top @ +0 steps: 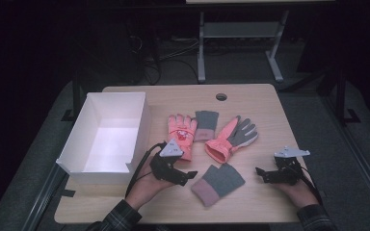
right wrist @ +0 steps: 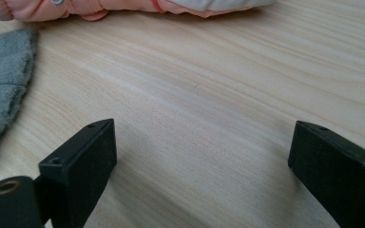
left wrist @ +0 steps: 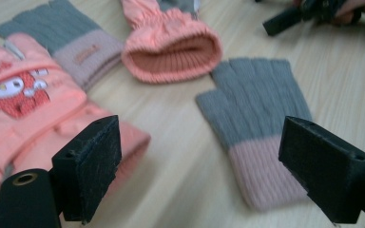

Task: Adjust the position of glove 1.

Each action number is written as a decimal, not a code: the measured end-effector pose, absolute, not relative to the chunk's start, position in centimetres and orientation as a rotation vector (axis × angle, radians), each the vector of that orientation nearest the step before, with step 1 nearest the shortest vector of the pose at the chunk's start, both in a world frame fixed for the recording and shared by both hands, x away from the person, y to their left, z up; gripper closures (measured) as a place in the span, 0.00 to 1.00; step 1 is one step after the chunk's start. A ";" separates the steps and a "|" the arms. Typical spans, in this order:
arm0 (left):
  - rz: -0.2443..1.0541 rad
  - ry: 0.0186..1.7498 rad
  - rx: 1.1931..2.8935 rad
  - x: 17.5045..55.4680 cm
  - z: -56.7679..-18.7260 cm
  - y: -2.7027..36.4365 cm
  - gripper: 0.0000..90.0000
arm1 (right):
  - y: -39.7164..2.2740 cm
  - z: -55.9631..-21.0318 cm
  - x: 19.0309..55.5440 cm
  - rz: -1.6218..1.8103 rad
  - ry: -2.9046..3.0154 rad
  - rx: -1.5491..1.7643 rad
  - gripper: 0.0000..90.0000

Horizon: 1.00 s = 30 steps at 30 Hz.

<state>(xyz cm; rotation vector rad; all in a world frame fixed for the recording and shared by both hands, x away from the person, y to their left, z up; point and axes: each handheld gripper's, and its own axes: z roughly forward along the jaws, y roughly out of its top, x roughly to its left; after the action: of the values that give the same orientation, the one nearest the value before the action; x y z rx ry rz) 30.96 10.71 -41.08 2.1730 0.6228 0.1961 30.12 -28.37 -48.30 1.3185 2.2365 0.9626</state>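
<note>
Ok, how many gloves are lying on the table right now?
4. A pink cartoon glove near the white box, a grey fingerless glove behind it, a pink and grey glove at centre, another grey fingerless glove at the front. None seem hidden.

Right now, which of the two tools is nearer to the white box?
Left. The left tool sits just off the white box's near right corner. The right tool is far across the table, beyond the grey-and-pink glove.
</note>
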 end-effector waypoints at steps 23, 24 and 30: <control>0.193 0.713 2.110 39.8 -39.4 6.8 0.25 | -28.4 -48.3 30.2 0.959 2.236 1.320 0.08; 0.190 0.715 2.115 40.1 -39.4 6.7 0.26 | -28.4 -48.3 30.2 0.959 2.236 1.323 0.08; 0.164 0.740 2.131 42.4 -39.8 5.6 0.36 | -28.3 -48.3 30.2 0.958 2.235 1.324 0.08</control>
<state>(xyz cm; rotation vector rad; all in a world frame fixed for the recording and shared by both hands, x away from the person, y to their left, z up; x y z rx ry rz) 42.42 5.55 -39.75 2.1312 0.7401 0.1640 30.17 -28.33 -48.31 1.3243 2.2347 0.9584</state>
